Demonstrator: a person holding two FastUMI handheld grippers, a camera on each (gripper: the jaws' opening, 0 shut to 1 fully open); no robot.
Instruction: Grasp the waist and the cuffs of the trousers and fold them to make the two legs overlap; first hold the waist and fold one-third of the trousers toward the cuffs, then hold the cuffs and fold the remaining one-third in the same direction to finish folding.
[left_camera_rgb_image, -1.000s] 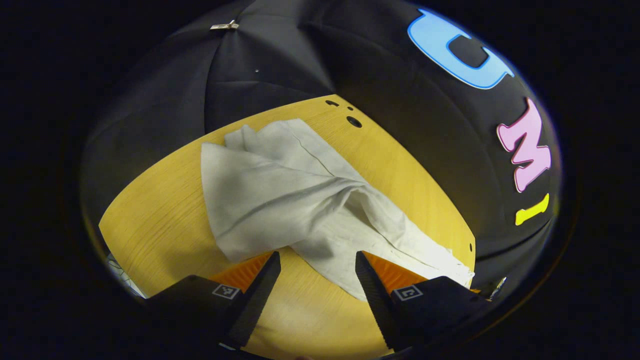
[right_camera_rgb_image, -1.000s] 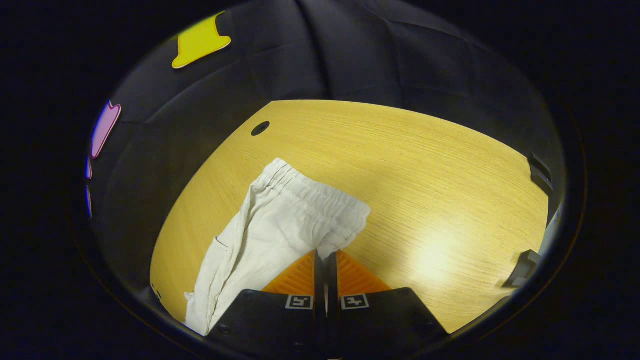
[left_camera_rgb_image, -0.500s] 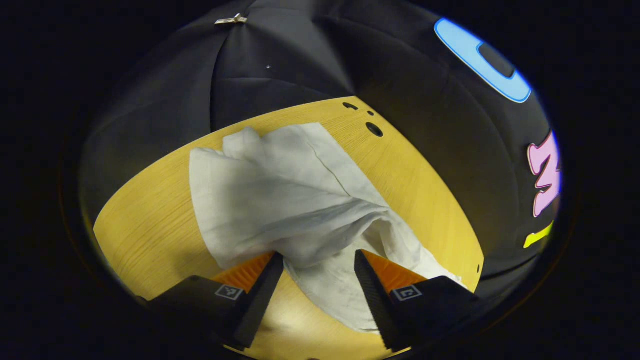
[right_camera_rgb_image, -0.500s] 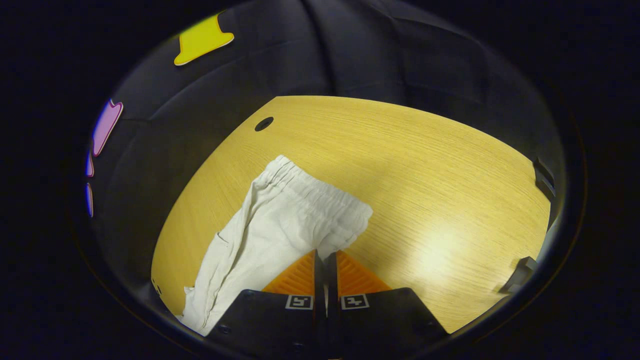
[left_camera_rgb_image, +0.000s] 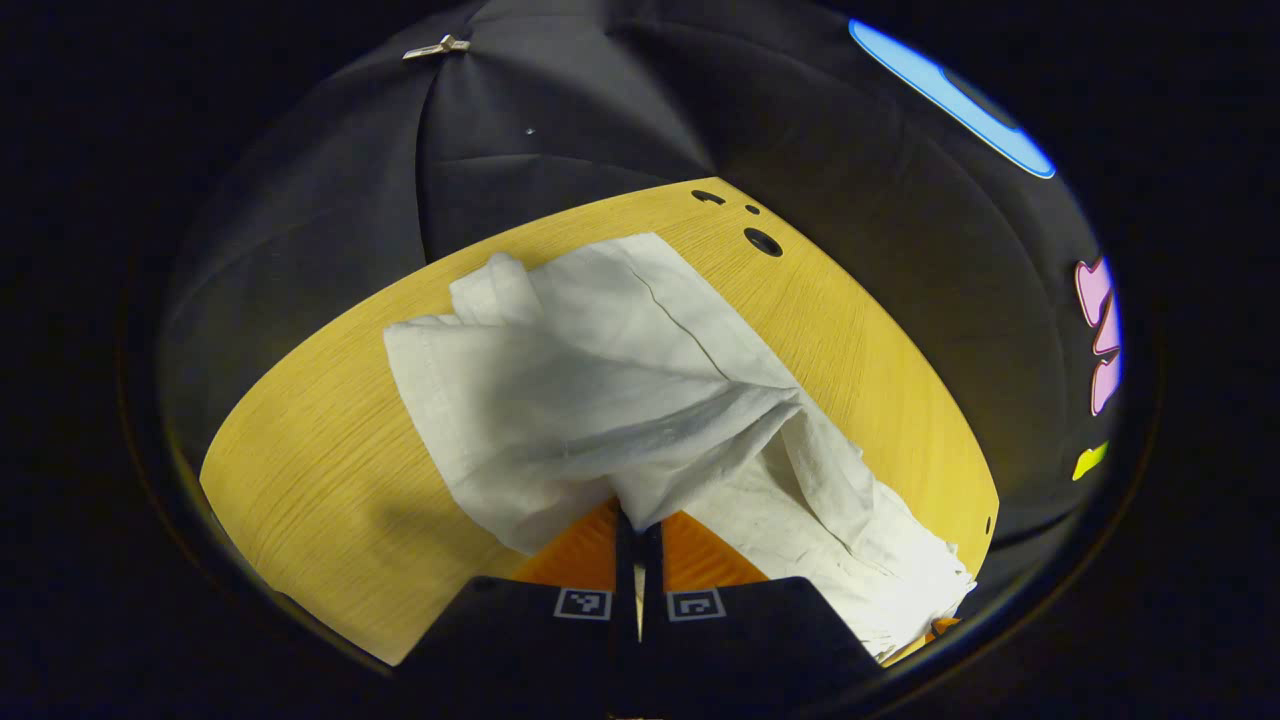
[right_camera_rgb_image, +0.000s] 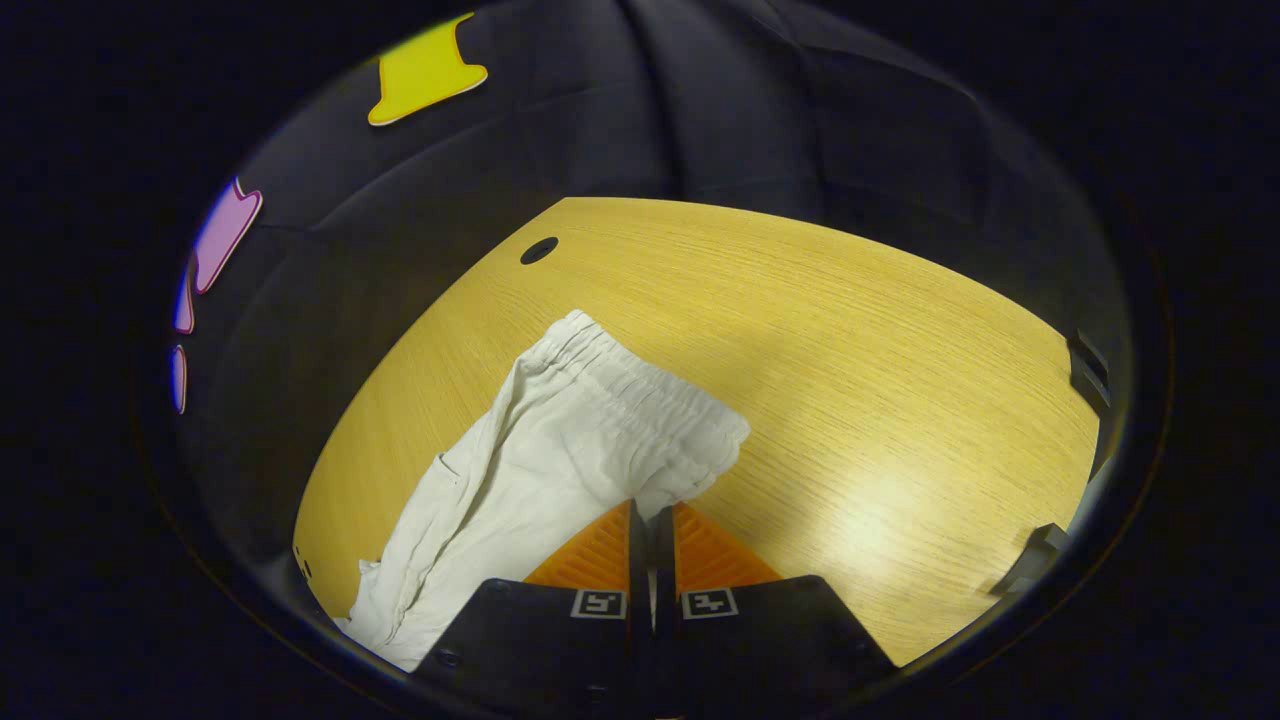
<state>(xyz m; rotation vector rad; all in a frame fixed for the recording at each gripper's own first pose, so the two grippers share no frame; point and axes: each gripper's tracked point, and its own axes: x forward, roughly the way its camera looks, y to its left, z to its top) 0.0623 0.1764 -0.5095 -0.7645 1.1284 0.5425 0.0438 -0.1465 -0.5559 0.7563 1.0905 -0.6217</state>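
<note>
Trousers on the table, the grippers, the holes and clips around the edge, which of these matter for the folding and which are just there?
Part of the job:
white trousers
elastic waistband
left gripper, closed on the leg fabric
right gripper, closed on the waist end

Just there:
wooden table
cable hole
black clamps at table edge

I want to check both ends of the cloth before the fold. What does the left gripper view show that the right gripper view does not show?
Left gripper view: the rumpled trouser legs with a seam line, three holes in the table, and the left gripper shut on a fold of fabric.
Right gripper view: the gathered elastic waist, and the right gripper shut on the cloth just below it.
Both: the white trousers lying on the wooden table, the black booth wall behind.
</note>
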